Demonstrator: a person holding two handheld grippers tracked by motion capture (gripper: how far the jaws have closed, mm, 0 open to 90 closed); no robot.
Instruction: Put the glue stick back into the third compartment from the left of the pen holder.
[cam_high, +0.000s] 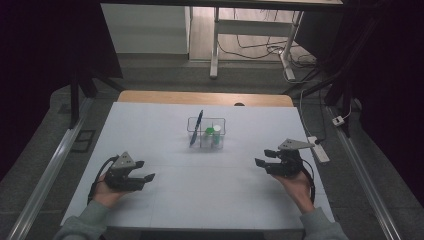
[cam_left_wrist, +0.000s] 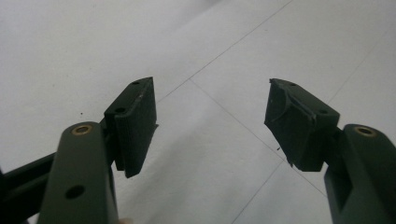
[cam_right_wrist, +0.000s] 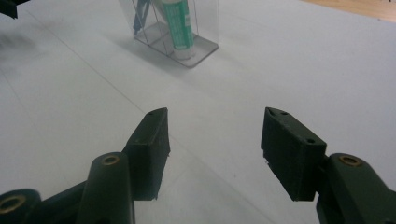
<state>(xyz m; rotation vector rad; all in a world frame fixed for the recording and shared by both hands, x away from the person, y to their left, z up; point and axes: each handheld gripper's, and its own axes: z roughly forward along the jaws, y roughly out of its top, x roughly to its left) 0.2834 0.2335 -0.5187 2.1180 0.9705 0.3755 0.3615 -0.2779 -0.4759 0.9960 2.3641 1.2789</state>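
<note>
Both tools, left tool (cam_high: 145, 171) and right tool (cam_high: 265, 157), rest jaws apart on the white bench (cam_high: 200, 185), well apart from the clear plastic organizer box (cam_high: 206, 132).

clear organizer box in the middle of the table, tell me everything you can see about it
The clear organizer box looks like transparent plastic, with thin inner walls dividing it into compartments. It stands upright on the white table, toward the far middle, apart from both open tongs. A blue pen leans in its left part, sticking out above the rim. A green-and-white tube stands in another compartment, and beside it a green-capped item. Nothing else touches it.
</note>
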